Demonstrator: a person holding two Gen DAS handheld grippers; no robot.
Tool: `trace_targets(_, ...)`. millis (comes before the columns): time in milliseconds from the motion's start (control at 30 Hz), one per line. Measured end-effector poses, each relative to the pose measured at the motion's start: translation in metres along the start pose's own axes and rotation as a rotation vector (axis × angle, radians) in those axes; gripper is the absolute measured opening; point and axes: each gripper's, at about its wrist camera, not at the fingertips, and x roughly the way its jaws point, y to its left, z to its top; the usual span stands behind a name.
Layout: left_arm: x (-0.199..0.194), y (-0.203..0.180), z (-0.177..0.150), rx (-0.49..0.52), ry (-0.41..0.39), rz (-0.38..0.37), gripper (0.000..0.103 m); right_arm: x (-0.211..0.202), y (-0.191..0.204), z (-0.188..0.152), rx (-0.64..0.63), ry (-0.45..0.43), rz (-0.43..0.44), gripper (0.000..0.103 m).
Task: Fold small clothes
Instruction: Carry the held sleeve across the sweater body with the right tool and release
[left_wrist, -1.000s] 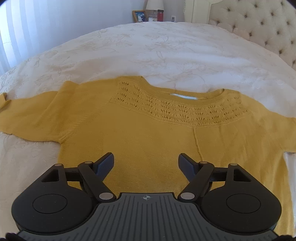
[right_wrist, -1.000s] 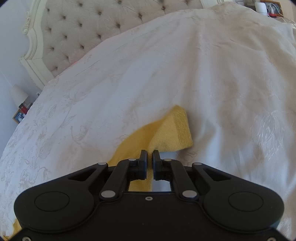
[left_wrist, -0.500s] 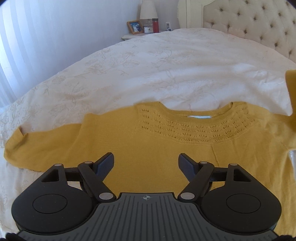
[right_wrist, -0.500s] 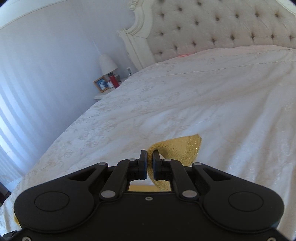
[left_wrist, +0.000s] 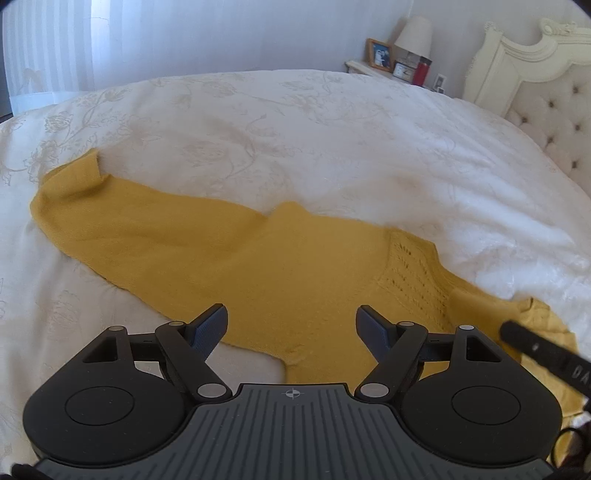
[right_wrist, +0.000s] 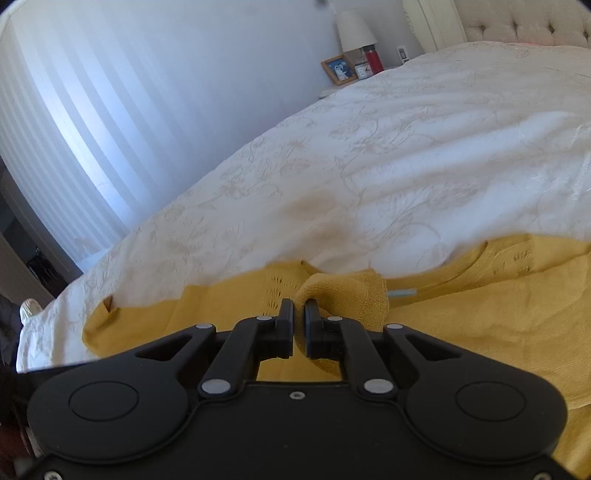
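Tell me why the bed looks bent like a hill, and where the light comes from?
Both views: the fisheye lens bends straight edges, so the bed bulges. Right wrist view: daylight glows through the curtain, with a washed-out patch on the cover; the edge of the sweater looks slightly smeared. Left wrist view: softer light, and the picture corners go dark.

Yellow sweater (left_wrist: 280, 266): matt knitted cloth, fine-ribbed, with an openwork lace band at the yoke (left_wrist: 413, 273). Bedspread (left_wrist: 295, 140) beneath the sweater: white cloth, faintly sheened, embroidered with floral tracery. Headboard (left_wrist: 554, 110) beyond the sweater: buttoned, tufted upholstery in a glossy painted frame. Left gripper (left_wrist: 291, 325) and right gripper (right_wrist: 299, 317): matt black plastic with small bright metal pivot pins.
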Motion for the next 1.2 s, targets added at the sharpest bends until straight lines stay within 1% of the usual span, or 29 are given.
trace_targets(67, 0.004, 0.006, 0.002, -0.019, 0.004, 0.005, 0.076, 0.015, 0.008, -0.019, -0.040, 0.030, -0.003, 0.015)
trace_targets(100, 0.007, 0.009, 0.003, -0.031, 0.009, 0.002, 0.076, 0.021, 0.016, -0.030, -0.069, 0.040, -0.009, 0.020)
trace_targets(167, 0.011, 0.011, 0.003, -0.042, 0.019, -0.010, 0.076, 0.027, 0.026, -0.046, -0.118, 0.044, -0.006, 0.023)
trace_targets(200, 0.012, 0.012, 0.002, -0.046, 0.026, -0.017, 0.076, 0.028, 0.028, -0.052, -0.137, 0.043, 0.001, 0.026)
trace_targets(233, 0.014, 0.012, 0.002, -0.047, 0.033, -0.024, 0.076, 0.027, 0.029, -0.056, -0.151, 0.043, 0.008, 0.036)
trace_targets(267, 0.015, 0.012, 0.002, -0.047, 0.037, -0.027, 0.076, 0.025, 0.031, -0.061, -0.161, 0.041, 0.023, 0.041)
trace_targets(300, 0.016, 0.010, 0.002, -0.044, 0.040, -0.031, 0.076, 0.022, 0.030, -0.064, -0.162, 0.036, 0.038, 0.049)
trace_targets(333, 0.017, 0.008, 0.001, -0.034, 0.041, -0.035, 0.076, 0.018, 0.028, -0.066, -0.161, 0.028, 0.054, 0.051)
trace_targets(433, 0.018, -0.001, -0.001, 0.019, 0.043, -0.047, 0.076, 0.008, 0.022, -0.067, -0.155, -0.001, 0.043, 0.051)
trace_targets(533, 0.019, -0.009, -0.005, 0.074, 0.051, -0.068, 0.076, 0.000, 0.009, -0.061, -0.108, -0.011, 0.015, 0.052)
trace_targets(600, 0.020, -0.013, -0.008, 0.091, 0.058, -0.091, 0.076, -0.006, -0.001, -0.059, -0.081, -0.020, 0.005, 0.052)
trace_targets(667, 0.022, -0.015, -0.010, 0.095, 0.066, -0.114, 0.076, -0.015, -0.010, -0.061, -0.072, -0.022, -0.021, 0.052)
trace_targets(767, 0.028, -0.015, -0.014, 0.087, 0.090, -0.154, 0.076, -0.027, -0.025, -0.068, -0.052, 0.007, -0.078, 0.052)
trace_targets(833, 0.033, -0.013, -0.017, 0.070, 0.113, -0.183, 0.076, -0.038, -0.036, -0.074, -0.031, 0.019, -0.095, 0.052)
trace_targets(900, 0.036, -0.013, -0.020, 0.061, 0.126, -0.197, 0.076, -0.048, -0.044, -0.079, -0.025, 0.030, -0.125, 0.052)
trace_targets(1000, 0.038, -0.017, -0.024, 0.088, 0.131, -0.201, 0.076, -0.065, -0.054, -0.084, -0.030, 0.022, -0.177, 0.052)
trace_targets(1067, 0.039, -0.021, -0.027, 0.109, 0.139, -0.216, 0.074, -0.076, -0.060, -0.086, -0.011, -0.005, -0.178, 0.053)
trace_targets(1133, 0.041, -0.027, -0.030, 0.120, 0.159, -0.241, 0.066, -0.082, -0.065, -0.087, 0.020, -0.034, -0.174, 0.054)
trace_targets(1200, 0.044, -0.032, -0.033, 0.137, 0.165, -0.245, 0.066, -0.085, -0.070, -0.085, 0.042, -0.054, -0.165, 0.054)
